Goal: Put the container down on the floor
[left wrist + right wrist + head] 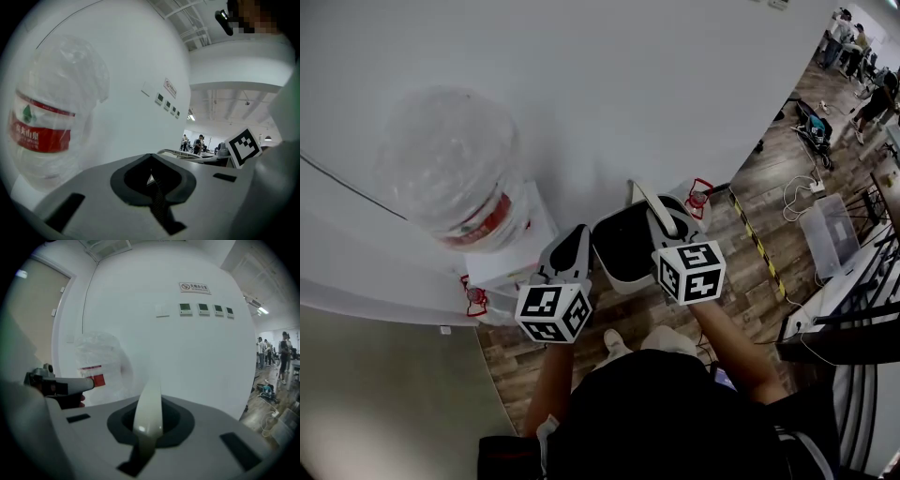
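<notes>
The container (623,248) is a white bin with a dark inside, and it hangs above the wooden floor (741,281). My right gripper (663,223) is shut on its pale curved handle (149,408), which runs up between the jaws. My left gripper (577,239) sits against the bin's left rim with its jaws shut. In the left gripper view a pale sliver shows in the gap of the left gripper (152,182). I cannot tell whether it pinches the rim. The bin's rim (180,153) shows beyond the jaws there.
A water dispenser (511,258) stands by the white wall, topped by a big clear bottle (450,169) with a red label. A red tap (475,298) sticks out near my left gripper. Yellow-black tape (757,242) and a clear box (828,234) lie to the right. The person's shoes (617,345) are below.
</notes>
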Demonstrator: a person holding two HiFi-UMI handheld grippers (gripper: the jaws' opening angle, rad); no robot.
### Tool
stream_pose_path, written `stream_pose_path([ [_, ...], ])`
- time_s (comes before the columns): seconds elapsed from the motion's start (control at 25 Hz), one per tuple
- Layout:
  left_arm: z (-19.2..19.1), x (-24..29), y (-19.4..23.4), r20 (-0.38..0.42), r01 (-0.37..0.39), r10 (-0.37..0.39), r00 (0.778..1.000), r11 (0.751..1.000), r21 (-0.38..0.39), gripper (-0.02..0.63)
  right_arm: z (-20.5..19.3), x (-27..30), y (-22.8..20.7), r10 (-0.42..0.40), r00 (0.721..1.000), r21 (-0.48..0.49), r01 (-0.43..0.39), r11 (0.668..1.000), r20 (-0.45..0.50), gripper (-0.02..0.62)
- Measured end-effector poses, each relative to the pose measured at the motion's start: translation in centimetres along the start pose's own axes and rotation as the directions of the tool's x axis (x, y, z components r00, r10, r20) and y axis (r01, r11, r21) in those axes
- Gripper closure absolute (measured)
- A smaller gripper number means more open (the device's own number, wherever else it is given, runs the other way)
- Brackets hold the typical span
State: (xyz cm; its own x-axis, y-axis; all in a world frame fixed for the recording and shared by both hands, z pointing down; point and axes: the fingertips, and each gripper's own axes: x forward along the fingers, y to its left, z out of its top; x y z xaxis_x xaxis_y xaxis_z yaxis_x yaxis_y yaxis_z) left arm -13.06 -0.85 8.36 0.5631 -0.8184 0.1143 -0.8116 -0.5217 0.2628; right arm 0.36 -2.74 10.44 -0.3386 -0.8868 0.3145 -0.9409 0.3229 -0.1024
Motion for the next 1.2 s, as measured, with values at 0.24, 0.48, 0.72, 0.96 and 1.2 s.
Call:
stream_pose_path([
  [0.24, -0.9, 1.3, 1.0, -0.034, 0.022, -0.023, 0.999, 0.999, -0.024, 0.592, -0.6, 1.5, -0.1, -0.002, 1.0, 0.008, 0.003, 1.0, -0.029, 0.566],
  [0.48, -2.6, 2.2, 0.9, -0.074, 0.036, -0.038, 0.997, 0.999, -0.027, 0.592, -1.5, 2.8, -0.8, 0.0, 0.998, 0.013, 0.001, 1.0, -0.059, 0.566],
  [0.72, -4.6, 4.2, 1.8, -0.116, 0.015, -0.021, 0.993, 0.999, -0.051, 0.592, -2.6, 5.1, -1.6, 0.028, 0.995, 0.013, -0.027, 1.0, -0.098, 0.566],
  [0.96, -6.1, 6.5, 2.8, -0.156, -0.004, -0.007, 0.988, 0.998, -0.07, 0.592, -5.5, 7.7, -3.6, 0.031, 0.984, 0.054, -0.022, 0.998, -0.173, 0.566],
  [1.2, -8.6, 9.1, 4.7, -0.206, -0.048, 0.03, 0.978, 0.995, -0.087, 0.592, -9.2, 10.5, -5.2, 0.029, 0.963, 0.064, -0.012, 0.998, -0.268, 0.565],
])
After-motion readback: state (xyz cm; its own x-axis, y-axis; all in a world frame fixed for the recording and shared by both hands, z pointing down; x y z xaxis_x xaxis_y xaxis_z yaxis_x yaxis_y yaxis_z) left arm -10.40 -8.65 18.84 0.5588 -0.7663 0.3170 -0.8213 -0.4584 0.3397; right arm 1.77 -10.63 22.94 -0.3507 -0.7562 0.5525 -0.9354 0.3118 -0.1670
